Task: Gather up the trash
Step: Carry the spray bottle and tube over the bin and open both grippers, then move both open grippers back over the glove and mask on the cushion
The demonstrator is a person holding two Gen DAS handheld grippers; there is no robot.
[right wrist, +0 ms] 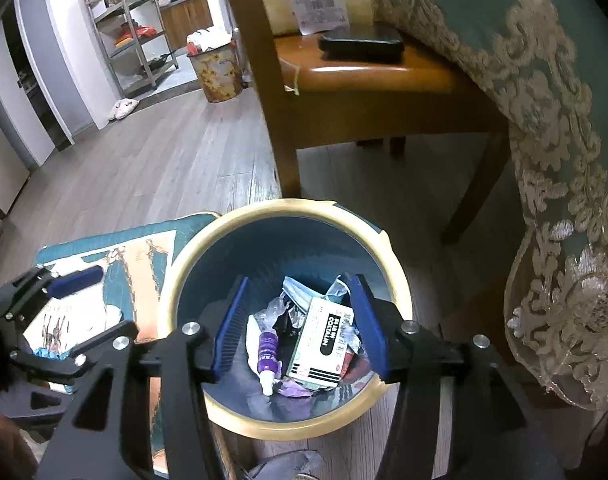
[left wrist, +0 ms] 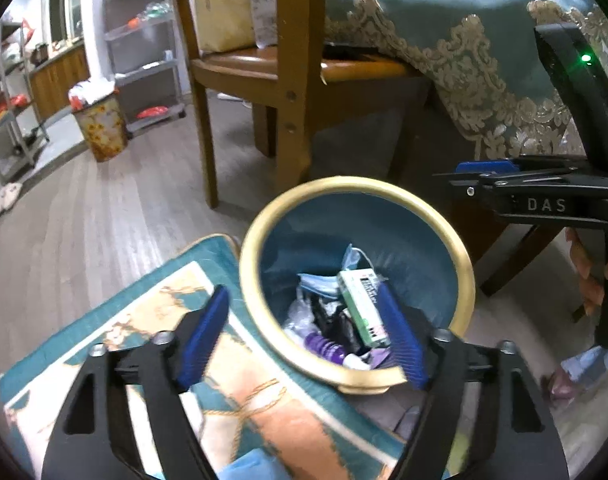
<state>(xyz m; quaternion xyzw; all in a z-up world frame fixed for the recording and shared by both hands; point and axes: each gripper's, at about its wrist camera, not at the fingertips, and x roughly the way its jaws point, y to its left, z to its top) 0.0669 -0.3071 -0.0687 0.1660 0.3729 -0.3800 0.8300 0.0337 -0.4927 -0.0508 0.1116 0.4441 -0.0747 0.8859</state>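
Observation:
A teal bin with a cream rim (left wrist: 259,232) stands on the floor and holds trash: a green-and-white medicine box (left wrist: 362,304), a purple tube (left wrist: 324,346) and a blue face mask (left wrist: 316,284). My left gripper (left wrist: 301,292) hangs open over the bin's near-left rim with nothing between its blue pads. My right gripper (right wrist: 299,280) is open above the bin's rim (right wrist: 171,292), over the box (right wrist: 322,344), the purple tube (right wrist: 267,352) and the mask (right wrist: 299,292), and holds nothing. Each gripper shows in the other's view: the right gripper (left wrist: 464,178), the left gripper (right wrist: 71,320).
A patterned teal rug (left wrist: 103,320) lies left of the bin. Behind it stands a wooden chair (right wrist: 384,76) with a dark phone (right wrist: 362,42) on its seat. A lace-edged teal tablecloth (right wrist: 564,160) hangs on the right. A floral bin (left wrist: 99,126) and metal shelves (left wrist: 143,40) stand far back. Scraps (left wrist: 584,364) lie on the floor at right.

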